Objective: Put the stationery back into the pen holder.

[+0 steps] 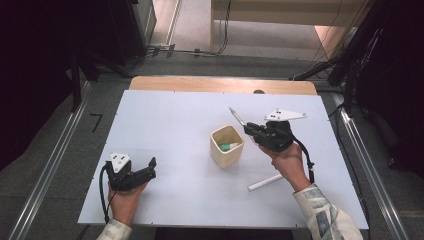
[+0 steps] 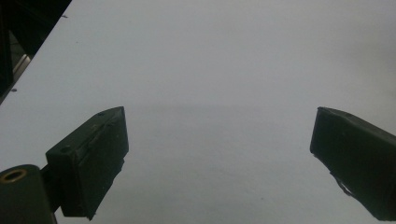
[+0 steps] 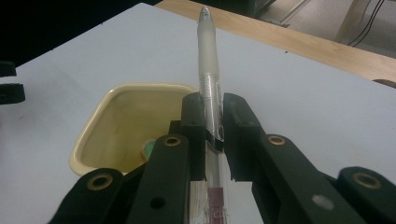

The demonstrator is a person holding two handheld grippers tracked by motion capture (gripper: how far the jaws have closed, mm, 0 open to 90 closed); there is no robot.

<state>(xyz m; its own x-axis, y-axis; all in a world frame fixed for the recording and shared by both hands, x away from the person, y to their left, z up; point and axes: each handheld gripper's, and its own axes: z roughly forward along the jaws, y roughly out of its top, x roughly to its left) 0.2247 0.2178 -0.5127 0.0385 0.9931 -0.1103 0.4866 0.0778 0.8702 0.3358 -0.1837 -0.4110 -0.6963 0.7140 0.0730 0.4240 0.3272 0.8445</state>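
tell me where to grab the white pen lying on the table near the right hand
Grip the white pen mid-barrel, coming from straight above with the jaws across its width. It lies flat on the table, apart from the cup, so both long sides are free. The left tongs are open.

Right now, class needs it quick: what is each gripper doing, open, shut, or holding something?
Left gripper: open, nothing between its jaws, above bare table.
Right gripper: shut on a clear pen, beside the yellow cup.

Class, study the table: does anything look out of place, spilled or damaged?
Only the white pen lying loose on the table, outside the yellow cup. The right claw grips another pen. Nothing looks spilled or damaged.
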